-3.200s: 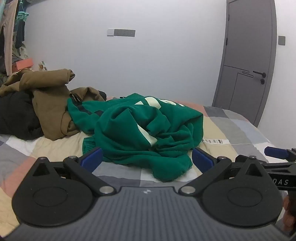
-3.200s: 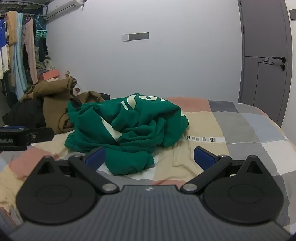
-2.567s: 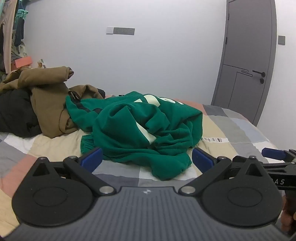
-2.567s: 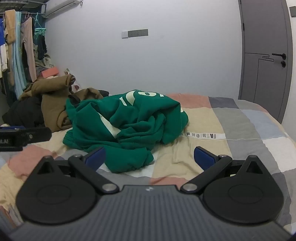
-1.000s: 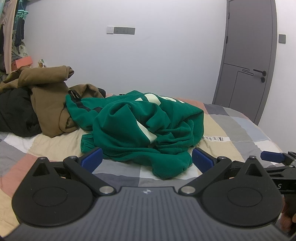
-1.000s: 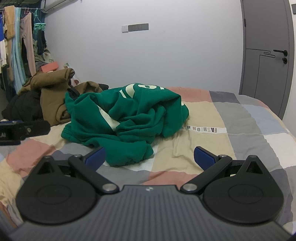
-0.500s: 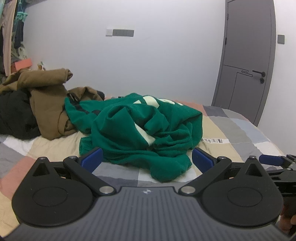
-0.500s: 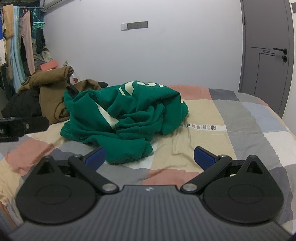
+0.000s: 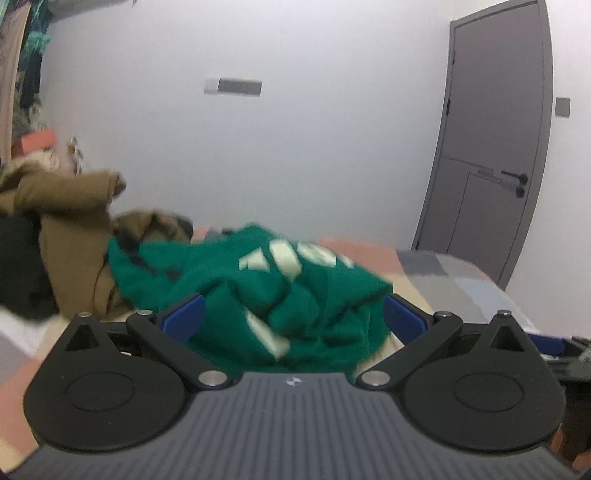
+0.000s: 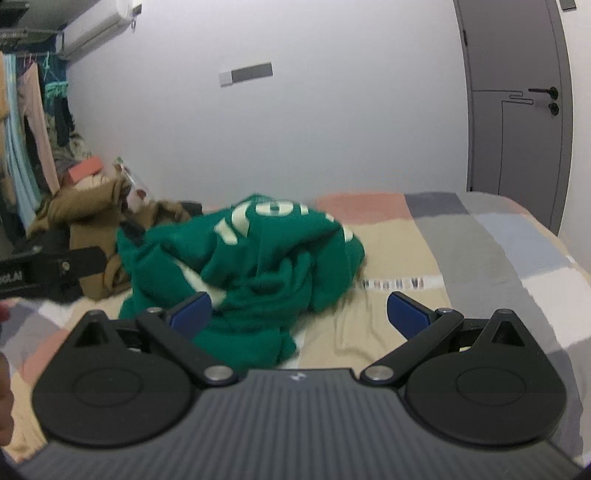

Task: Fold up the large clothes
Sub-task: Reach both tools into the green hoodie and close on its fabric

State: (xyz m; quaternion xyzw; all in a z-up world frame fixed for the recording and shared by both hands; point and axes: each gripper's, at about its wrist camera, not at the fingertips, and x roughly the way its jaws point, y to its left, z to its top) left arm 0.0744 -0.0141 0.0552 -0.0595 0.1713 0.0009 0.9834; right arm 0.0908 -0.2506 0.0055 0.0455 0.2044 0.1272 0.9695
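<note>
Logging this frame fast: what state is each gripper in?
Left gripper: open, holding nothing.
Right gripper: open, holding nothing.

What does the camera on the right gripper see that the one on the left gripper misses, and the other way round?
Only the right wrist view shows the air conditioner high on the wall, the hanging clothes at the far left, and the printed strip on the patchwork bedspread.

Only the left wrist view shows the grey wall switch beside the door.

Both show the crumpled green sweatshirt on the bed, the brown garment behind it, the grey door, and each gripper's open blue fingers, holding nothing.
</note>
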